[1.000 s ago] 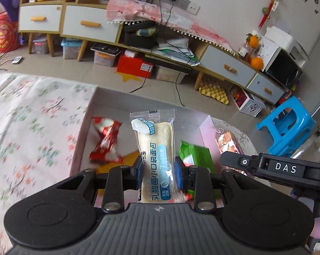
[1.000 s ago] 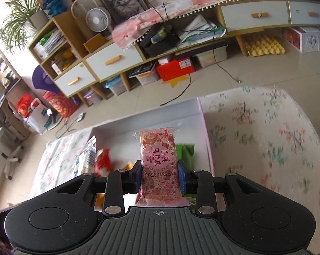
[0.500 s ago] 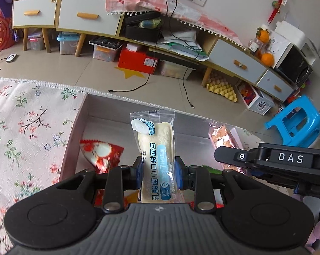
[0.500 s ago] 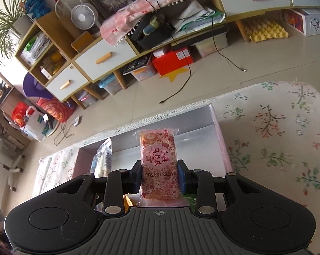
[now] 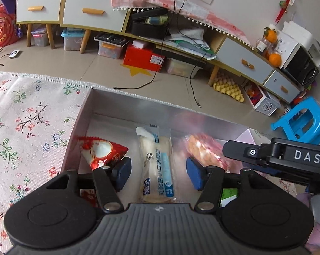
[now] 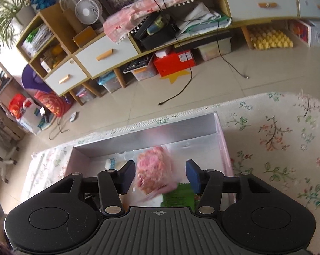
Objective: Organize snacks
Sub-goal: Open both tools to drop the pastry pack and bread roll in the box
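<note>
A silver-lined box point(image 5: 126, 104) point(image 6: 219, 127) sits on the flowered tablecloth. My left gripper point(image 5: 159, 173) is opening over it; the cream bread packet point(image 5: 156, 161) lies between the blue pads point(image 5: 123, 173) and touches neither. My right gripper point(image 6: 160, 175) is also opening. The pink snack packet point(image 6: 154, 173), blurred, is loose between its pads and shows in the left wrist view as a blurred pink packet point(image 5: 204, 149). A red snack packet point(image 5: 100, 152) lies at the box's left, a green packet point(image 6: 177, 196) at its right. The right gripper's black body point(image 5: 287, 159) reaches in from the right.
The flowered tablecloth point(image 5: 26, 123) point(image 6: 283, 140) spreads on both sides of the box. Beyond the table edge are a tiled floor with cables, a low cabinet point(image 5: 92, 14) with drawers, a red box point(image 5: 144, 57) and a blue stool point(image 5: 302, 121).
Both grippers moved forward and down over the box, then both opened. The bread packet and the pink packet left the pads and dropped toward the box floor.
</note>
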Available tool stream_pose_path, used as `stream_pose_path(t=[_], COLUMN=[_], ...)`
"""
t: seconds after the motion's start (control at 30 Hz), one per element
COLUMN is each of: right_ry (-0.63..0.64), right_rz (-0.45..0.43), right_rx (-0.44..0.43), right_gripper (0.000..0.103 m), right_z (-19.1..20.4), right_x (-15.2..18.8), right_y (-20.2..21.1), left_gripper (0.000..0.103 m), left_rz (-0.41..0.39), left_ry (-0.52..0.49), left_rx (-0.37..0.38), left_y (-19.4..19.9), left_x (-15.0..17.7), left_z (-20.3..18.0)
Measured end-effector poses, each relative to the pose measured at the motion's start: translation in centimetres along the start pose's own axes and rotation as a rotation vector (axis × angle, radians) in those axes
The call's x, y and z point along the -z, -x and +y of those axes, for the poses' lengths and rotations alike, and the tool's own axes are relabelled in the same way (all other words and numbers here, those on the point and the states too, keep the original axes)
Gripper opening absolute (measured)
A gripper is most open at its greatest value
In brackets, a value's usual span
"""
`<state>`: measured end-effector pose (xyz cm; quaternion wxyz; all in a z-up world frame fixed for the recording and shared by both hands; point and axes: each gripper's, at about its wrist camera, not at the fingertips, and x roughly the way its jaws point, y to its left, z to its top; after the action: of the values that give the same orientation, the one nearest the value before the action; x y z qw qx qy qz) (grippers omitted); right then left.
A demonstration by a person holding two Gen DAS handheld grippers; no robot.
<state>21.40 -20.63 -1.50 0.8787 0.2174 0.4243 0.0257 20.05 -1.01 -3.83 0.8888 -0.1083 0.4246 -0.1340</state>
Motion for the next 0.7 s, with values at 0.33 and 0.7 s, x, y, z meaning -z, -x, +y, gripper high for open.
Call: stream_pose_path(t=[0.33,0.7], right_ry=[-0.043,-0.014], right_rz=[-0.004,-0.012], right_rx=[-0.006,-0.031], right_gripper=[0.059,0.067], right_z=[-0.8,0.4], right_x=[0.1,1.6], right_y=[2.1,6.0], left_gripper=[0.064,0.076], left_rz=[-0.014,-0.011], left_ry=[-0.043,-0.055], left_rx=[-0.011,-0.027], left_y=[1.5,4.1], left_x=[0.2,1.0], left_z=[-0.7,-1.1])
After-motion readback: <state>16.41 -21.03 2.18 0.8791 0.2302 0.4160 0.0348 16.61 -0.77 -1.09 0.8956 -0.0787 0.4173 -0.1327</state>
